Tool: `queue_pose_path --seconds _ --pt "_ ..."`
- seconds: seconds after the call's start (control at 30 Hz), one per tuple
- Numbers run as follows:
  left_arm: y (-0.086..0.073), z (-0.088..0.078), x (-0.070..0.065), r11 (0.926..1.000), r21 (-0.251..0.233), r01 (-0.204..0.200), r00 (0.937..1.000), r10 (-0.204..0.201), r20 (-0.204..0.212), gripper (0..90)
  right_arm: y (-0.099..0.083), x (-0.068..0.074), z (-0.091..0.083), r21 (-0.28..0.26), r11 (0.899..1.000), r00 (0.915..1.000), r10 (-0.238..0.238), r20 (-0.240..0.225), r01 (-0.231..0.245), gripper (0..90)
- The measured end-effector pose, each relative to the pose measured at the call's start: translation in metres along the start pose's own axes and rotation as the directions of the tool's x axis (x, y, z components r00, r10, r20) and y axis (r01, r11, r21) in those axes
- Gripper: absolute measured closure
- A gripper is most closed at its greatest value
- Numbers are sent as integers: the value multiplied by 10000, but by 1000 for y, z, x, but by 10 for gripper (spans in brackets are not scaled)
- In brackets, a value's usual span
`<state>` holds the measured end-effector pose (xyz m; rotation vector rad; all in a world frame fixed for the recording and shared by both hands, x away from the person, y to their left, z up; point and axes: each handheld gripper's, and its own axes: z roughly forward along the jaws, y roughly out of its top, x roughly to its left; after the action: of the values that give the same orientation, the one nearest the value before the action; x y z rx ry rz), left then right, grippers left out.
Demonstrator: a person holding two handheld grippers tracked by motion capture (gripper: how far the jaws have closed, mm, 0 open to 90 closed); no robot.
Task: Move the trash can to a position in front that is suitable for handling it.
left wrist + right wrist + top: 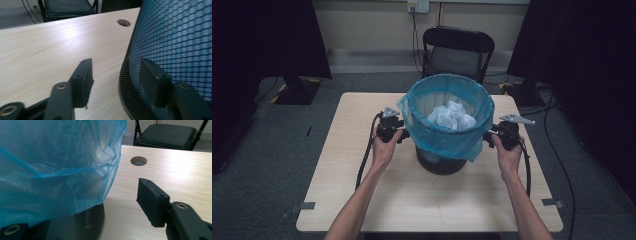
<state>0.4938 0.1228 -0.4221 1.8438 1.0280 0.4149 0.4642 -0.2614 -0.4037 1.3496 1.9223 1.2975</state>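
A round black wire-mesh waste bin is being kept upright near the middle of the pale wooden desk, somewhat toward its far edge. It is being lined by a thin translucent blue plastic bag, whose loose edge is being draped over the rim and down the upper part of the mesh wall. Crumpled white paper is being held inside the bag.

The bin is being flanked by both hands. The left gripper is being held against the bin's left side: in the left gripper view its black jaws are being kept spread, one over the bare desk top and the other in front of the mesh wall, with nothing being pinched between them. The right gripper is being held at the bin's right side: in the right gripper view one jaw is being kept over the desk, clear of the bag, while the other is being hidden under the hanging plastic, so a grip on the bag cannot be told.

Round cable holes are being shown in the desk top toward its far edge. A black folding chair is being left beyond the far edge.
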Motion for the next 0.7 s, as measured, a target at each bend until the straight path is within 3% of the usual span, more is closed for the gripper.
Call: queue_pose_path --seconds 0.23,0.7 --pt "-11 -23 -8 9993 127 -358 9993 356 142 510 -8 8 -10 -103 9998 9983 -186 -547 180 502" --pt "-44 -73 -24 9987 -44 -501 9986 501 189 508 -27 41 -40 80 9961 9884 -863 -1252 880 502"
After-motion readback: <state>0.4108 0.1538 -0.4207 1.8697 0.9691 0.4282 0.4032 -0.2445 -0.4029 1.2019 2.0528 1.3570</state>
